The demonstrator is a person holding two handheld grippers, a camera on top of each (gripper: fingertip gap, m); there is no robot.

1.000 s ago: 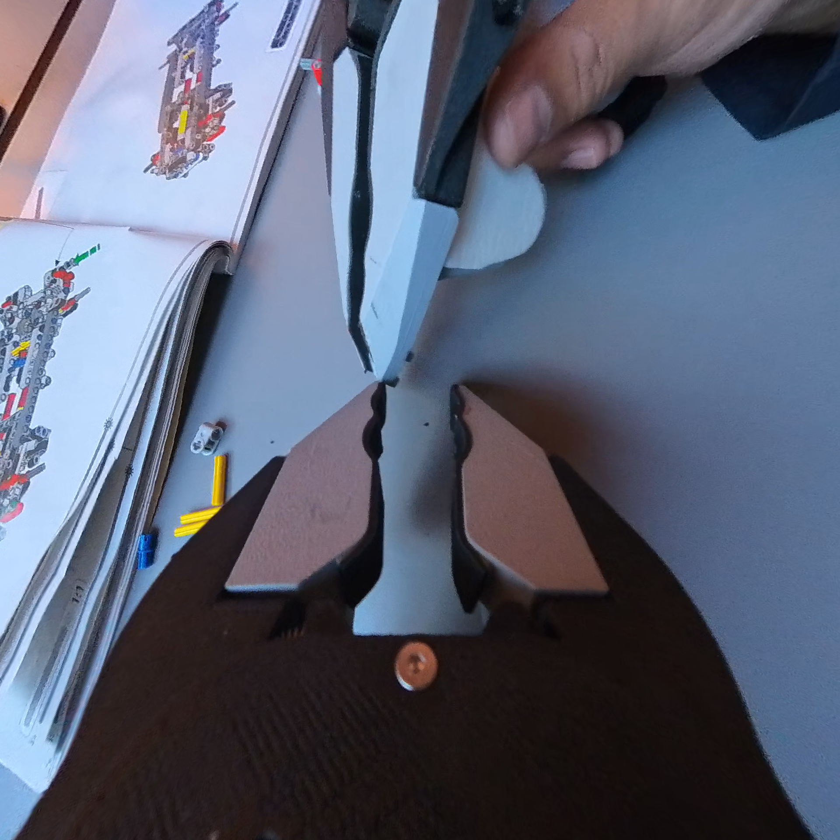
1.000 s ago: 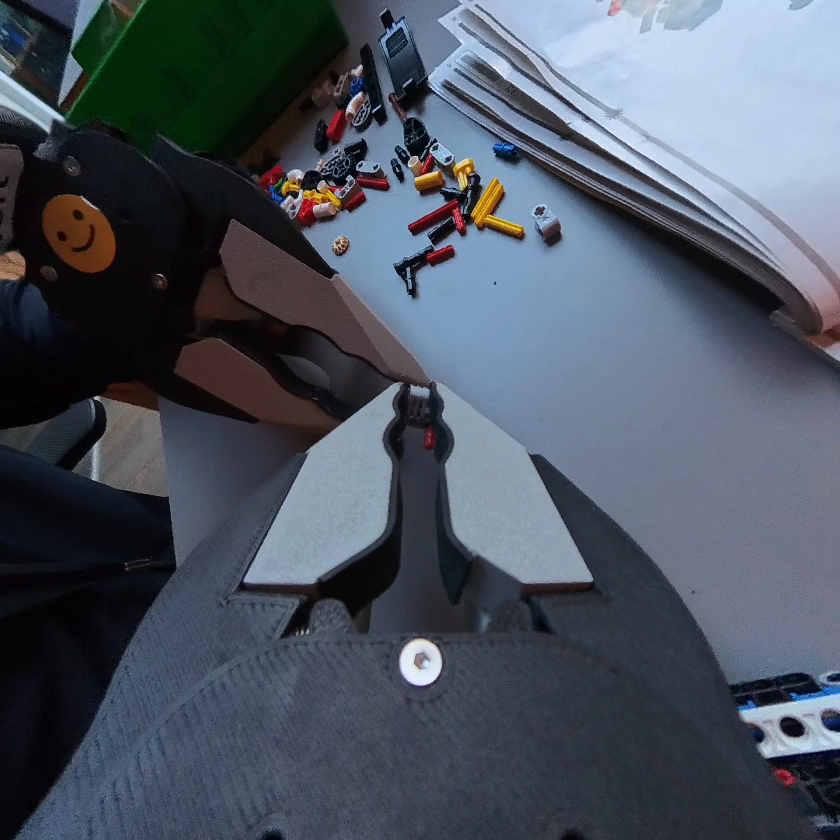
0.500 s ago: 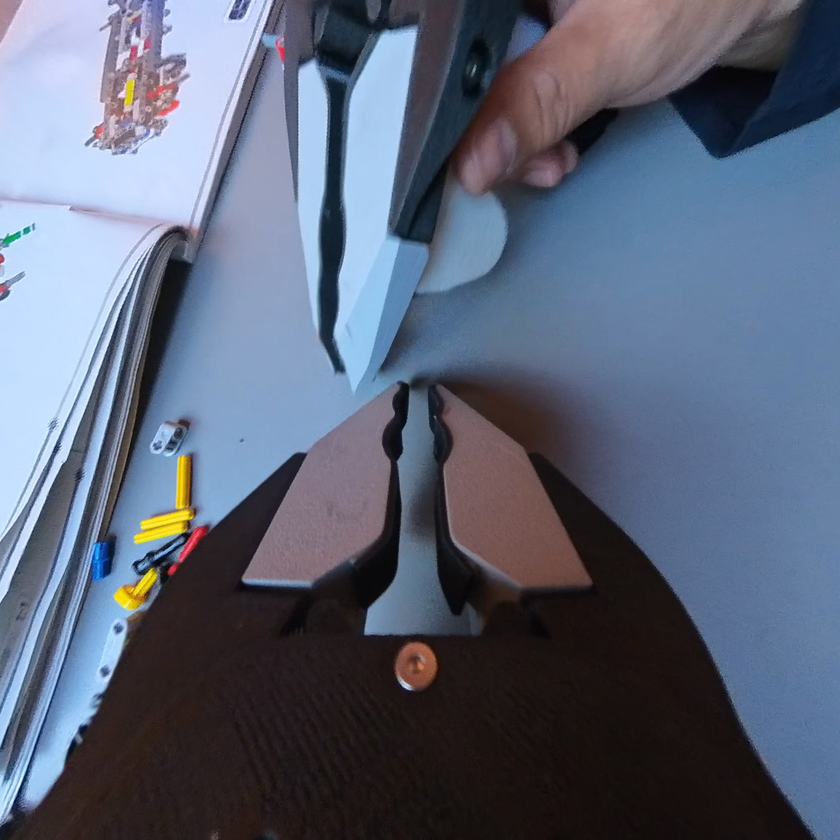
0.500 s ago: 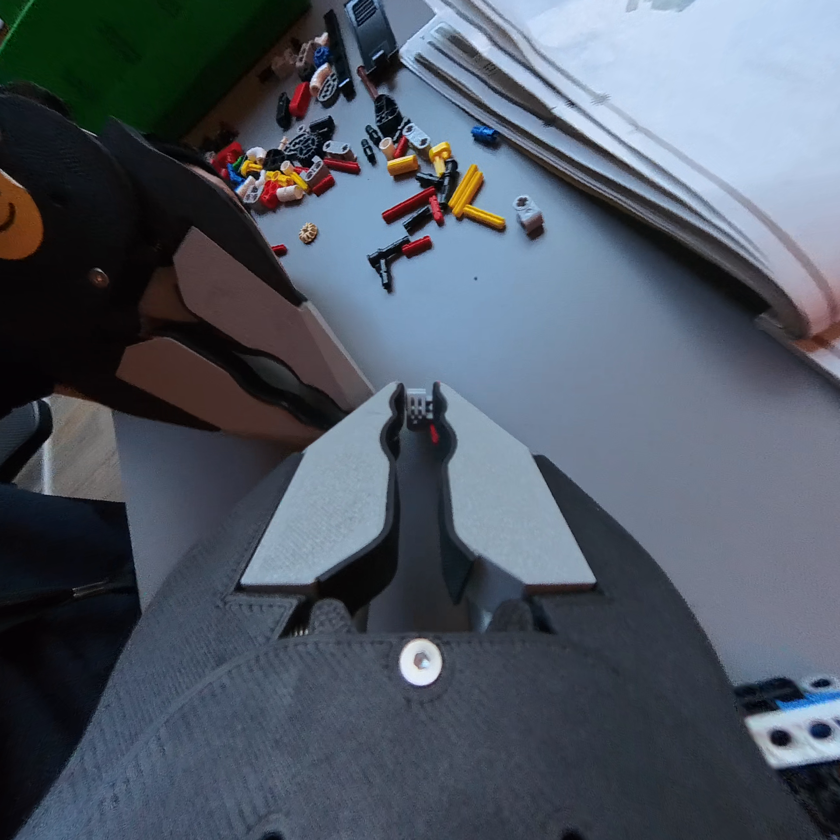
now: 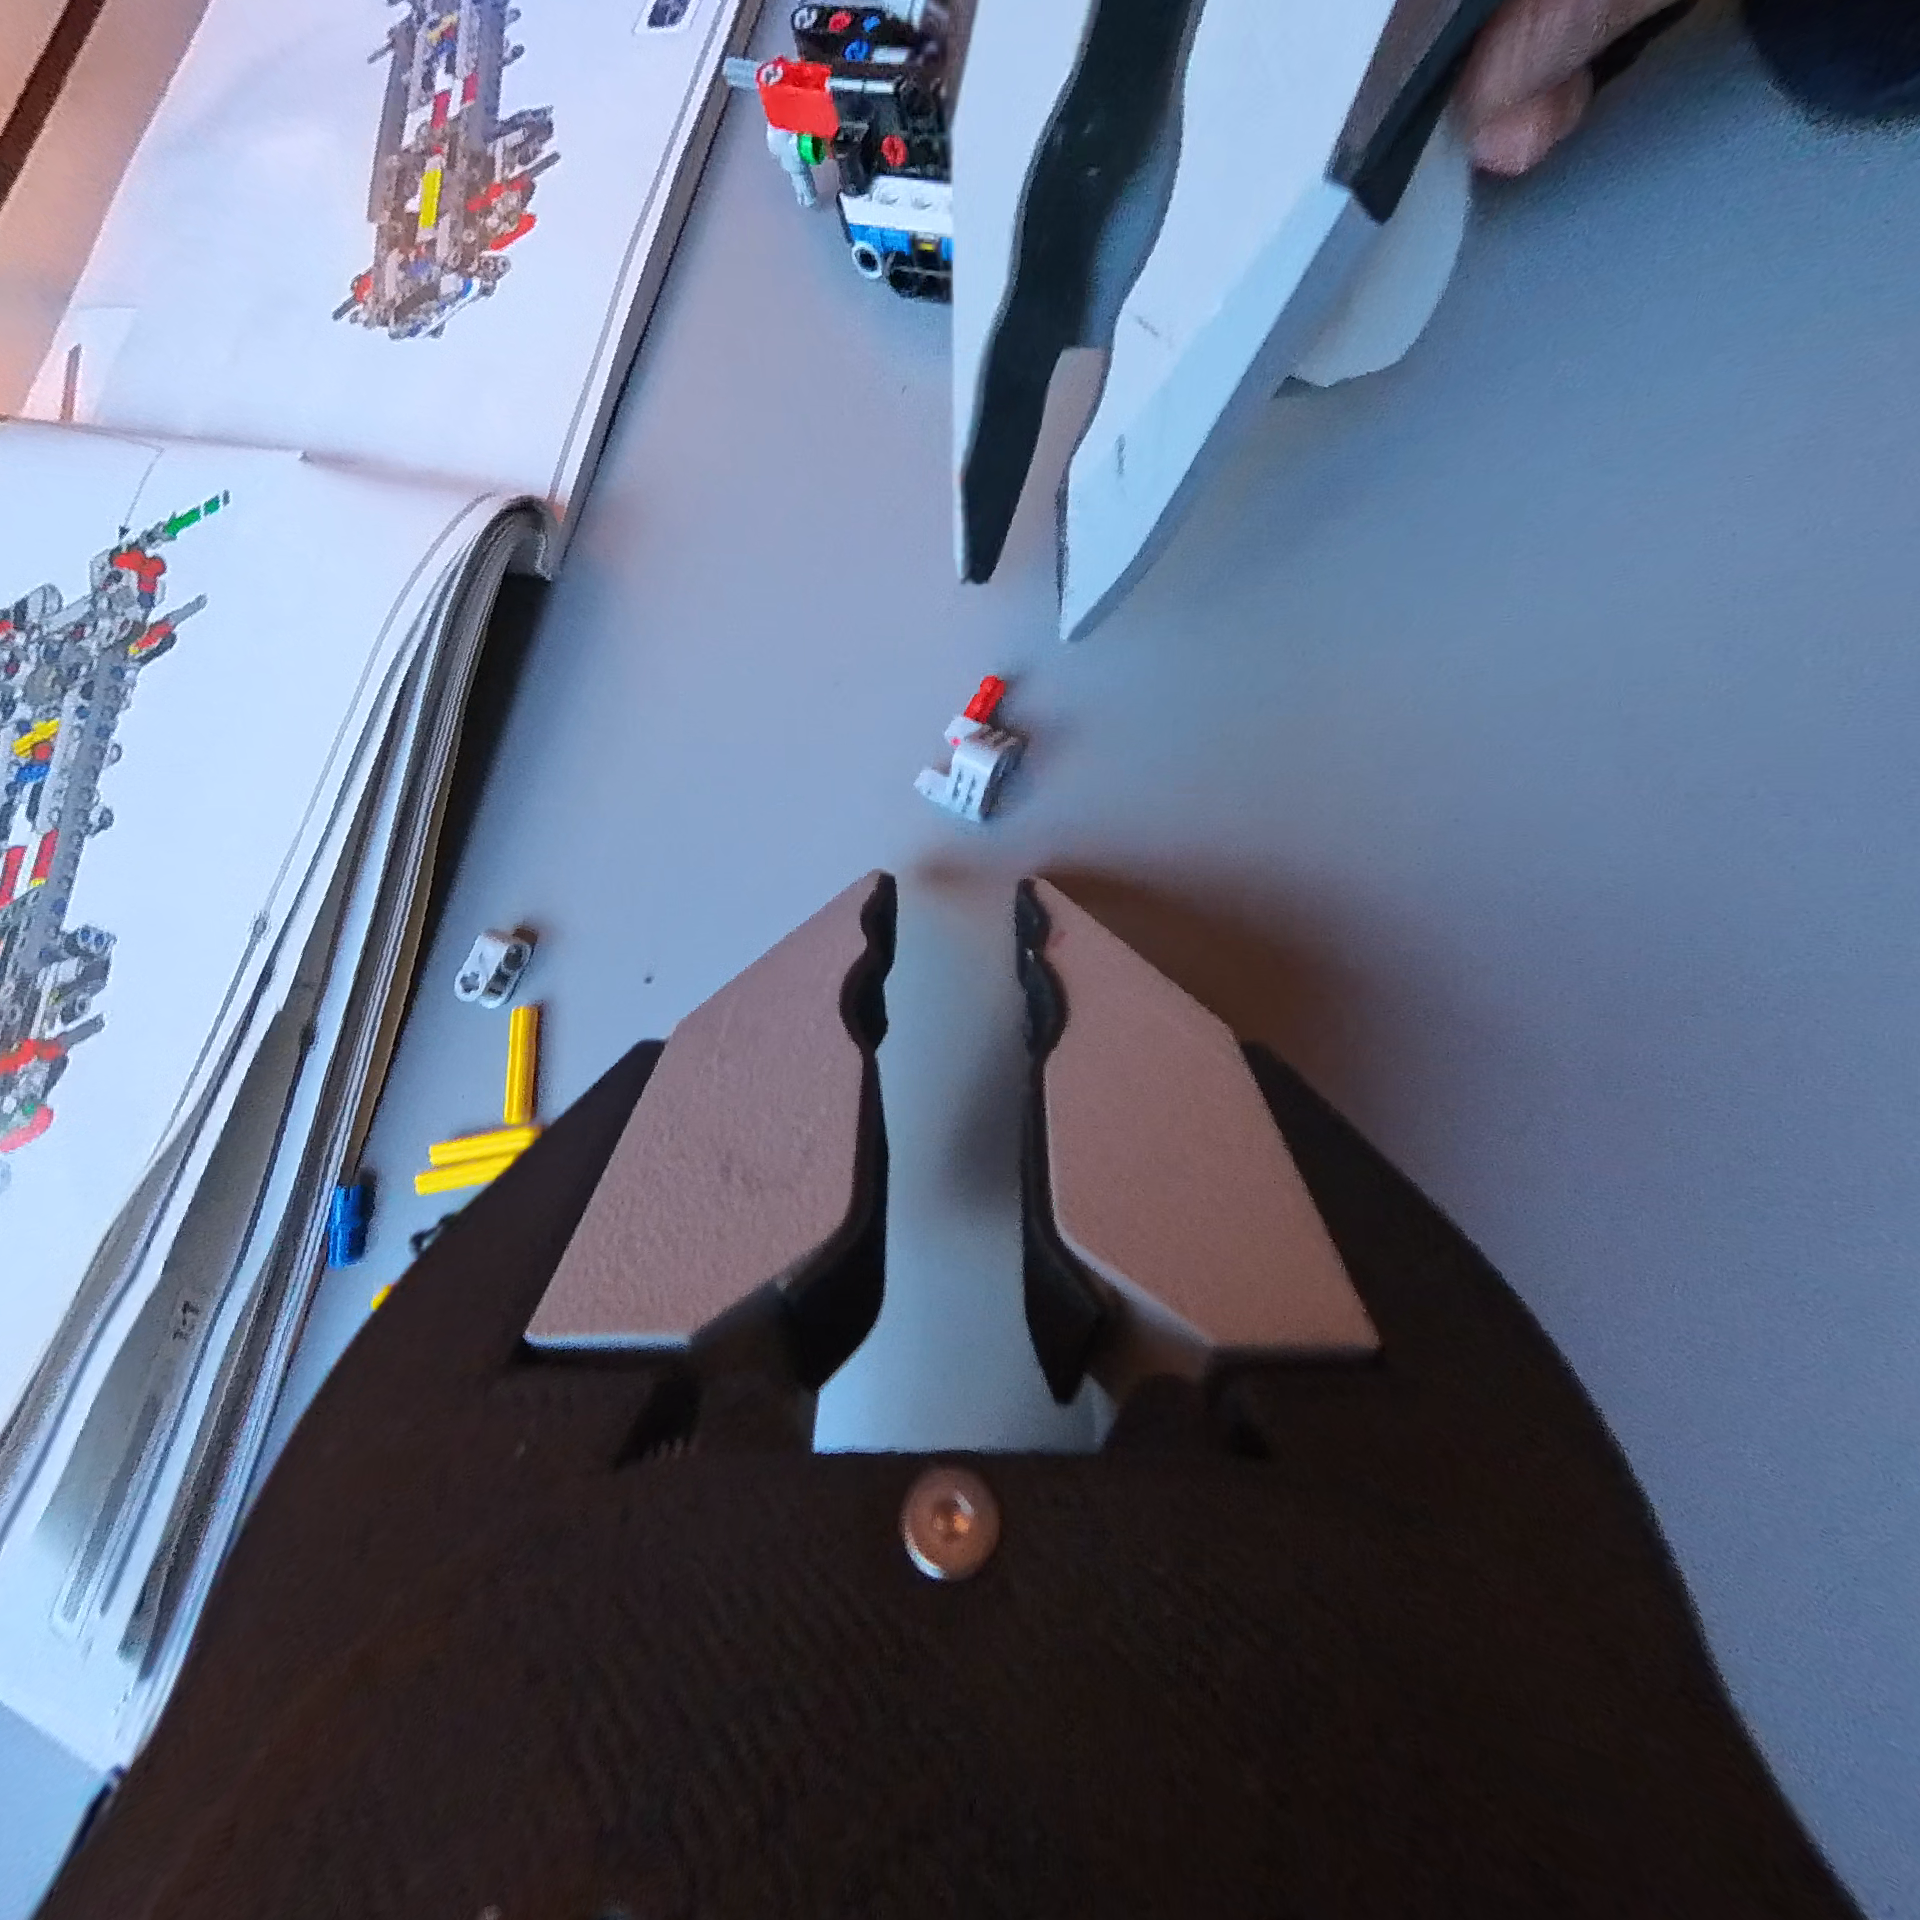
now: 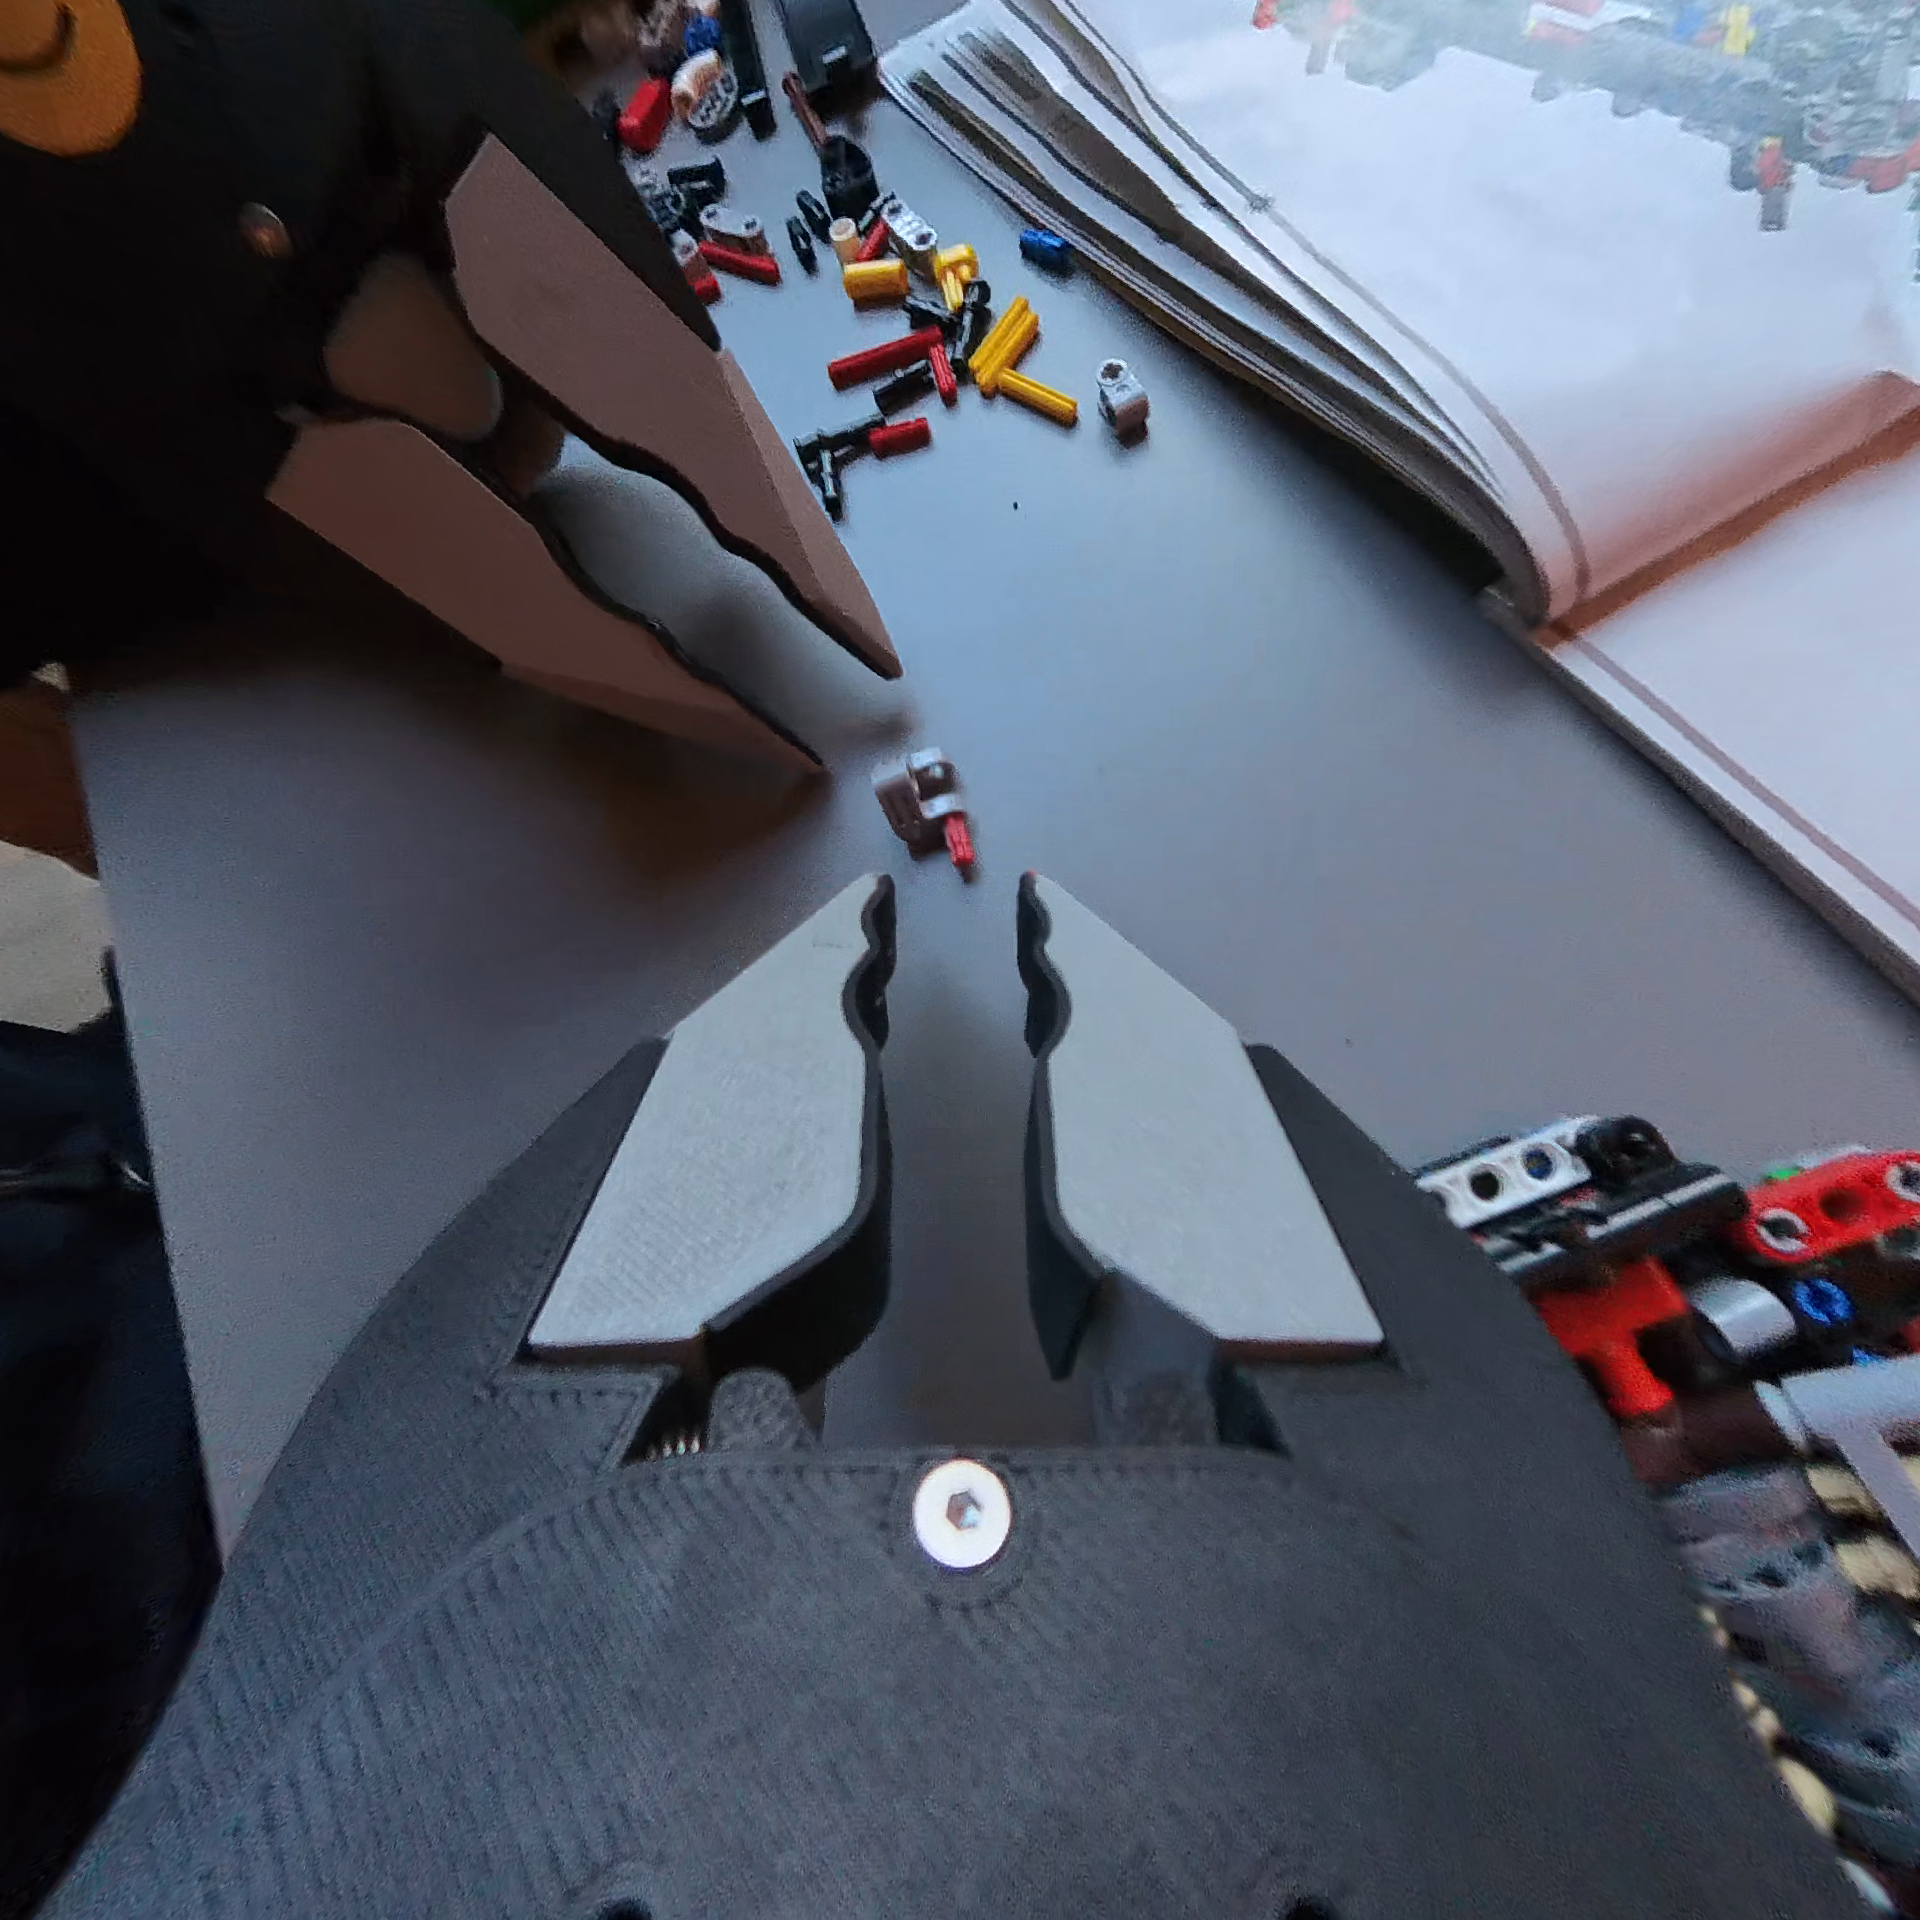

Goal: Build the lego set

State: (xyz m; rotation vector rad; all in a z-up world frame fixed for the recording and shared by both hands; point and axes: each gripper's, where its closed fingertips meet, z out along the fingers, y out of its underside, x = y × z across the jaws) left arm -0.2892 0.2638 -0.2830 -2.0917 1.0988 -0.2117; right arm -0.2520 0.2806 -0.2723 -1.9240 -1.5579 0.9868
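A small grey connector piece with a red pin [image 5: 971, 764] lies on the grey table between the two grippers; it also shows in the right wrist view [image 6: 925, 805]. My left gripper [image 5: 956, 888] is open and empty, its tips just short of the piece. My right gripper [image 6: 956, 883] is open and empty, its tips just short of the red pin. The right gripper shows in the left wrist view [image 5: 1029, 592] above the piece, jaws apart. The left gripper shows in the right wrist view [image 6: 857, 717], jaws apart.
An open instruction booklet [image 5: 208, 831] lies at the left, also in the right wrist view [image 6: 1558, 312]. Loose yellow, red, black and grey pieces [image 6: 935, 332] lie beside it. A partly built model [image 6: 1662, 1247] stands near the right gripper, also in the left wrist view [image 5: 883, 156]. One gripper's finger ends stand about 5 cm off the other's.
The right gripper held the grey piece with the red pin, then opened; the piece now lies on the table. Both grippers have drawn back from each other, and the left gripper has opened.
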